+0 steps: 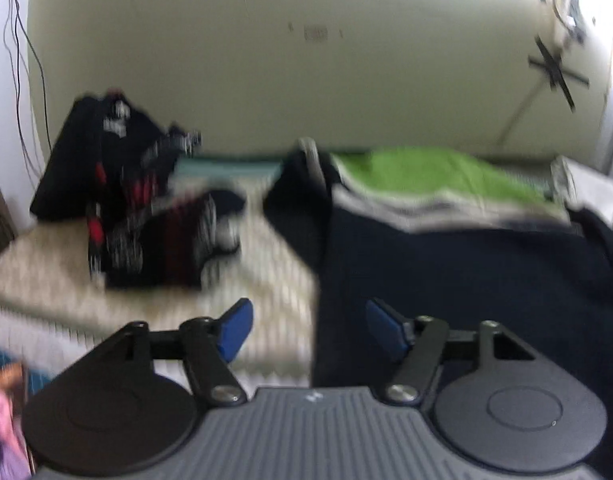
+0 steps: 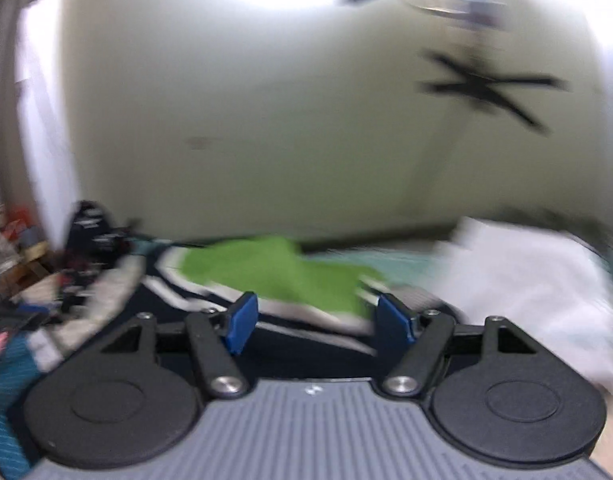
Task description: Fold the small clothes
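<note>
A dark navy garment [image 1: 466,280] lies spread on the bed, its left edge running under my left gripper [image 1: 308,330]. That gripper is open, its blue pads wide apart above the edge, with nothing pinched. Behind the navy cloth lies a green and white striped piece [image 1: 438,184]. In the right wrist view my right gripper [image 2: 320,322] is open too, hovering over the navy garment [image 2: 306,354] with the green piece [image 2: 274,276] just beyond its fingertips. Both views are blurred by motion.
A heap of black, red and white clothes [image 1: 146,208] sits at the back left on the pale bedspread [image 1: 246,288]. White cloth [image 2: 538,296] is piled at the right. A cream wall [image 1: 306,60] stands behind the bed. Cables hang at far left.
</note>
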